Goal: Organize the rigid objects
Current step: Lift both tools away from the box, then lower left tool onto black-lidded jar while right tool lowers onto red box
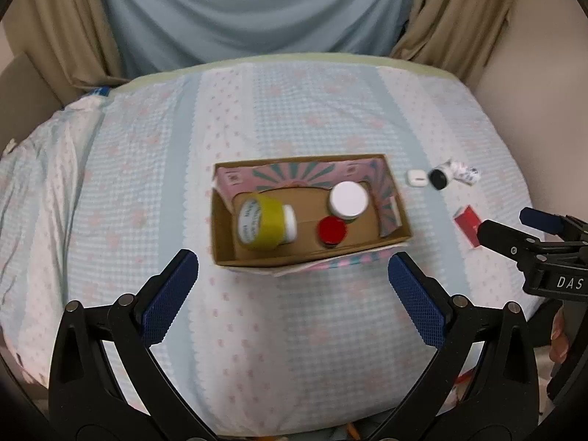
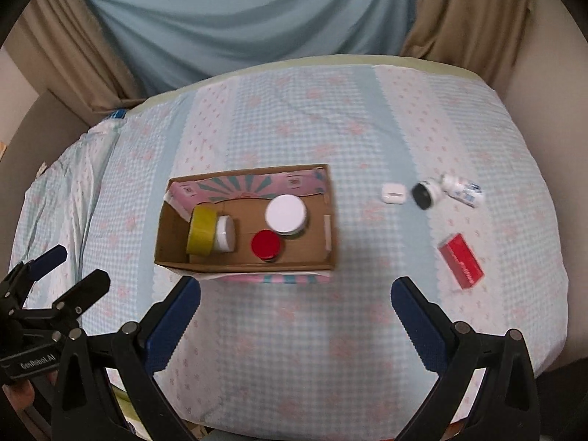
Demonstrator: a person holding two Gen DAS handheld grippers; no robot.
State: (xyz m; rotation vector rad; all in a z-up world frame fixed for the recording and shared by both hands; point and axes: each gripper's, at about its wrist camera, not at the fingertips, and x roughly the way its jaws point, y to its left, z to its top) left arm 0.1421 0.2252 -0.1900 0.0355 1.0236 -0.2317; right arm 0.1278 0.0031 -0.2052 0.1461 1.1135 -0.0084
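Both the left gripper (image 1: 293, 268) and the right gripper (image 2: 296, 294) hovered with jaws wide apart and empty above the bed (image 2: 294, 349). The cardboard box (image 2: 332, 220) held a yellow tape roll (image 2: 200, 233), a red-lidded jar (image 2: 265, 244) and a white-lidded jar (image 2: 285, 214). At its 3 o'clock, well apart, lay a white case (image 2: 392, 193), a black-capped bottle (image 2: 426, 193) and a red box (image 2: 461, 261)

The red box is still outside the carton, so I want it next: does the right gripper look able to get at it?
Probably yes. The right gripper is open and empty, and the red box lies alone on the bedspread, nothing between them.
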